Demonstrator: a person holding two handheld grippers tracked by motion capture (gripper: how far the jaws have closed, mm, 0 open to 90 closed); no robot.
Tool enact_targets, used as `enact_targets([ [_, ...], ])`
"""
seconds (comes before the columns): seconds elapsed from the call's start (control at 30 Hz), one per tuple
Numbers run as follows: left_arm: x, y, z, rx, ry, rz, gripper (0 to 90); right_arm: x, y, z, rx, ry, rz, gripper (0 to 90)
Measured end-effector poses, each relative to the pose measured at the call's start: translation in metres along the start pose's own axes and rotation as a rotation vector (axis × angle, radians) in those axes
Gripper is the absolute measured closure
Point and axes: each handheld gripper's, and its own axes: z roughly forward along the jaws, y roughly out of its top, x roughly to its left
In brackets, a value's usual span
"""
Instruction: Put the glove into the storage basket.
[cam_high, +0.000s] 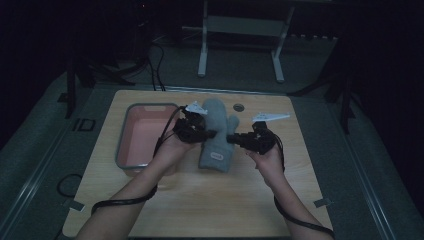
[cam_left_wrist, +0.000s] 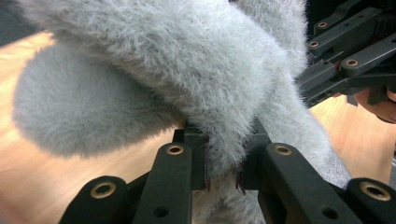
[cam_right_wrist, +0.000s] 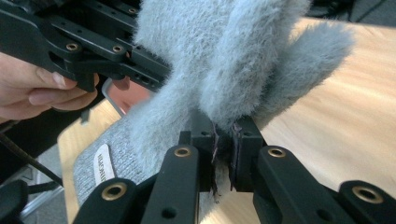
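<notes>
A fuzzy grey mitten (cam_high: 218, 132) with a ribbed cuff and a white label (cam_right_wrist: 103, 164) hangs above the wooden table, held from both sides. My left gripper (cam_high: 206, 134) is shut on the mitten's left edge; in the left gripper view the grey fleece (cam_left_wrist: 196, 84) is pinched between the jaws of that gripper (cam_left_wrist: 223, 175). My right gripper (cam_high: 235, 138) is shut on the mitten's right edge near the thumb; in the right gripper view the fleece (cam_right_wrist: 224, 60) is clamped between the pads of that gripper (cam_right_wrist: 223, 156). The mitten's thumb (cam_left_wrist: 74, 112) bulges to one side.
A grey tray with a pink inside (cam_high: 131, 131) lies on the table left of the mitten. The wooden tabletop (cam_high: 210, 200) has a round hole (cam_high: 239, 107) at its far edge. A white frame stand (cam_high: 240, 35) rises beyond the table. Cables trail from both grippers.
</notes>
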Motion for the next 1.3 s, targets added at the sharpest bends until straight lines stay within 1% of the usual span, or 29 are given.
enact_targets([
  [0.03,0.003,0.002,-0.006,-0.006,0.007,-0.005,79.5,0.002,0.006,0.003,-0.003,0.004,-0.005,82.8],
  [0.07,0.006,0.003,-0.011,-0.009,0.014,0.001,79.5,0.005,0.011,0.006,-0.006,0.007,-0.013,82.8],
  [0.13,0.013,0.004,-0.022,-0.018,0.028,-0.003,79.5,0.011,0.022,0.012,-0.007,0.012,-0.030,82.8],
  [0.17,0.017,0.004,-0.028,-0.020,0.036,0.001,79.5,0.014,0.028,0.016,-0.006,0.015,-0.038,82.8],
  [0.2,0.021,0.004,-0.034,-0.022,0.041,-0.006,79.4,0.016,0.033,0.020,-0.007,0.019,-0.047,82.8],
  [0.27,0.029,0.002,-0.044,-0.023,0.055,-0.001,79.5,0.023,0.043,0.030,0.000,0.025,-0.060,82.8],
  [0.3,0.033,0.001,-0.049,-0.027,0.061,-0.011,79.4,0.026,0.047,0.035,0.001,0.030,-0.064,82.8],
  [0.33,0.038,-0.001,-0.055,-0.030,0.067,-0.012,79.5,0.029,0.051,0.040,0.005,0.036,-0.068,82.8],
  [0.4,0.046,-0.004,-0.065,-0.035,0.080,-0.030,79.5,0.033,0.059,0.052,0.006,0.050,-0.077,82.8],
  [0.53,0.063,-0.016,-0.086,-0.039,0.121,-0.051,79.4,0.045,0.073,0.079,0.016,0.077,-0.089,82.8],
  [0.6,0.072,-0.023,-0.093,-0.032,0.139,-0.062,79.4,0.050,0.078,0.093,0.025,0.089,-0.095,82.8],
  [0.67,0.082,-0.031,-0.098,-0.024,0.149,-0.087,79.4,0.054,0.081,0.108,0.036,0.095,-0.098,82.8],
  [0.73,0.091,-0.039,-0.098,-0.024,0.156,-0.111,79.4,0.056,0.082,0.122,0.055,0.094,-0.101,82.8],
  [0.83,0.104,-0.053,-0.092,-0.016,0.158,-0.151,79.4,0.055,0.079,0.141,0.079,0.086,-0.098,82.8],
  [0.9,0.112,-0.062,-0.084,-0.014,0.158,-0.170,79.3,0.051,0.075,0.153,0.097,0.074,-0.099,82.8],
  [0.93,0.116,-0.067,-0.079,-0.011,0.152,-0.189,79.3,0.048,0.072,0.159,0.105,0.071,-0.089,82.8],
  [0.97,0.120,-0.072,-0.074,-0.004,0.152,-0.197,79.3,0.045,0.069,0.164,0.118,0.065,-0.081,82.8],
  [1.0,0.120,-0.072,-0.074,-0.004,0.152,-0.197,79.3,0.042,0.066,0.170,0.130,0.058,-0.077,82.8],
  [1.03,0.127,-0.081,-0.065,0.012,0.150,-0.225,79.2,0.039,0.063,0.176,0.142,0.053,-0.070,82.8],
  [1.17,0.140,-0.097,-0.048,0.044,0.162,-0.264,79.2,0.030,0.051,0.199,0.191,0.027,-0.039,82.8],
  [1.23,0.144,-0.104,-0.041,0.066,0.166,-0.286,79.1,0.029,0.046,0.208,0.223,0.003,-0.044,82.7],
  [1.3,0.147,-0.109,-0.034,0.092,0.176,-0.304,79.0,0.027,0.042,0.217,0.257,-0.017,-0.037,82.7],
])
